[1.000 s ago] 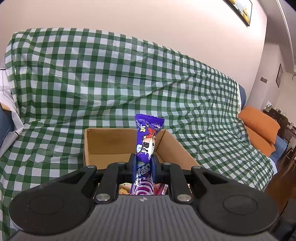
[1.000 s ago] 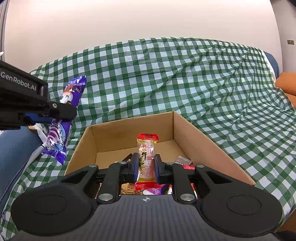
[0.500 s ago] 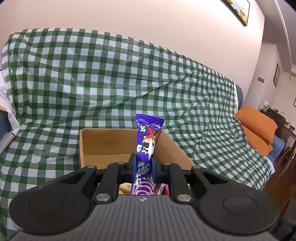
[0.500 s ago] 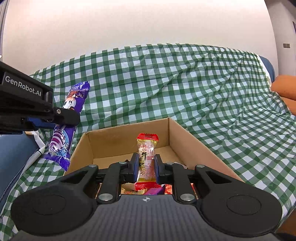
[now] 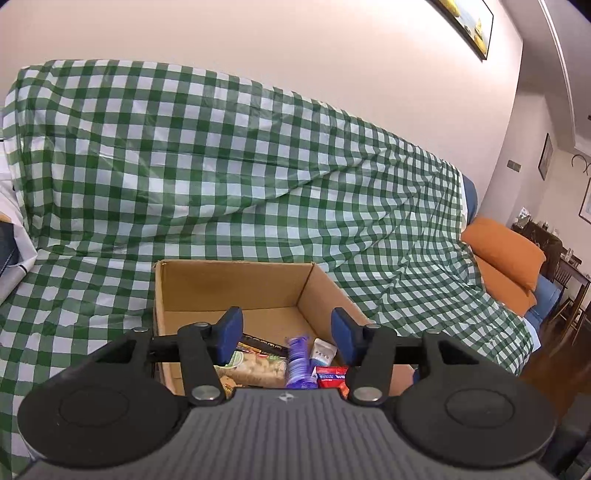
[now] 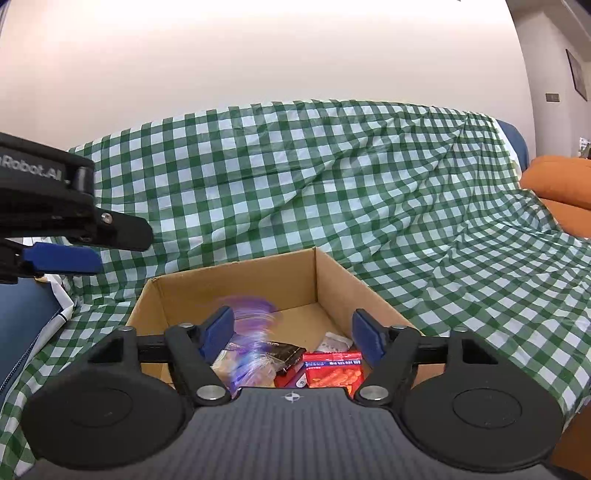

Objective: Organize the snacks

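Both grippers, left (image 5: 286, 334) and right (image 6: 291, 334), hang above the cardboard box (image 6: 236, 288), jaws opening, nothing pinched; a blurred purple snack packet (image 6: 253, 343) sits inside the box.

Green checked cloth (image 5: 258, 177), orange cushion (image 5: 502, 251), framed picture (image 5: 465, 26)

Your purple packet (image 6: 255, 341) is only a smear of motion blur over the cardboard box (image 6: 236, 284), so you can't read its print or tell whether it has landed. The near part of the box and the snacks in it sit hidden behind each tool's body. The left tongs (image 6: 74, 247) are cut off by the picture's left edge.
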Motion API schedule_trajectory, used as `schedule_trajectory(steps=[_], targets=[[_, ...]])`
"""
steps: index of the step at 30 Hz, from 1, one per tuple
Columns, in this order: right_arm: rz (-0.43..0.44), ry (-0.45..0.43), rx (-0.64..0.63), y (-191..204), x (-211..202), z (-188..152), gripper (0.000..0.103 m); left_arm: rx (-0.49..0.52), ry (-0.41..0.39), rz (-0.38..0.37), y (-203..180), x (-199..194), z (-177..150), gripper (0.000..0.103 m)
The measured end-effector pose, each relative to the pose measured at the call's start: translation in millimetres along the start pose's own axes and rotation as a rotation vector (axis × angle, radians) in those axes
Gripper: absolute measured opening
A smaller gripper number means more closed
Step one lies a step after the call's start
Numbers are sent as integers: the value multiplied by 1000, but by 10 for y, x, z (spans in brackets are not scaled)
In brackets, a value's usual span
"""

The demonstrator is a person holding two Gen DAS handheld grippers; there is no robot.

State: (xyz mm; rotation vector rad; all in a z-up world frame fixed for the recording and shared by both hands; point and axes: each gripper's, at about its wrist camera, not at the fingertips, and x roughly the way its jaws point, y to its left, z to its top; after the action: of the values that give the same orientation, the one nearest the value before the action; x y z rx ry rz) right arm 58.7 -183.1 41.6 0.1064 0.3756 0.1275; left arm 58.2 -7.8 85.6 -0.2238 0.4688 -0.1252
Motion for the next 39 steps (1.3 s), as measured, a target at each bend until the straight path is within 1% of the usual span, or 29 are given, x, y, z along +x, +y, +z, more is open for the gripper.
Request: schedule_trajectory(steps=[3, 5, 7, 9, 11, 14, 15, 17, 19, 22, 26, 29, 33, 39], targets=[[-10, -6, -11, 0, -32, -11, 86, -4, -13, 9, 21, -99, -55, 68], [-15, -15, -15, -4, -63, -16, 97, 5, -29, 26, 33, -189, -120, 79], [-16, -19, -24, 2, -107, -20, 102, 7, -34, 38, 61, -274, -203, 82], [-4, -5, -37, 13, -125, -12, 102, 0, -28, 58, 102, -347, -310, 83], [15, 28, -54, 38, -128, 16, 102, -9, -23, 96, 147, -400, -422, 83], [31, 76, -91, 57, -139, 91, 102, -47, -2, 122, 240, -444, -608, 84], [25, 94, -105, 54, -159, 116, 102, -67, 7, 132, 265, -455, -688, 87], [13, 125, -123, 25, -195, 127, 102, -87, 11, 159, 283, -484, -842, 97], [-3, 158, -150, -12, -233, 65, 102, -88, 18, 166, 279, -503, -977, 103], [-57, 223, -153, -34, -261, -41, 102, -61, 49, 174, 249, -508, -1119, 103], [-85, 242, -231, 51, -297, -162, 102, -24, 81, 186, 230, -452, -1197, 103], [-90, 266, -260, 104, -290, -188, 102, -38, 109, 182, 257, -415, -1222, 103], [-95, 272, -244, 103, -284, -182, 102, -40, 135, 185, 279, -344, -1240, 103], [-87, 283, -230, 83, -199, -245, 102, -29, 133, 210, 290, -296, -1238, 103]])
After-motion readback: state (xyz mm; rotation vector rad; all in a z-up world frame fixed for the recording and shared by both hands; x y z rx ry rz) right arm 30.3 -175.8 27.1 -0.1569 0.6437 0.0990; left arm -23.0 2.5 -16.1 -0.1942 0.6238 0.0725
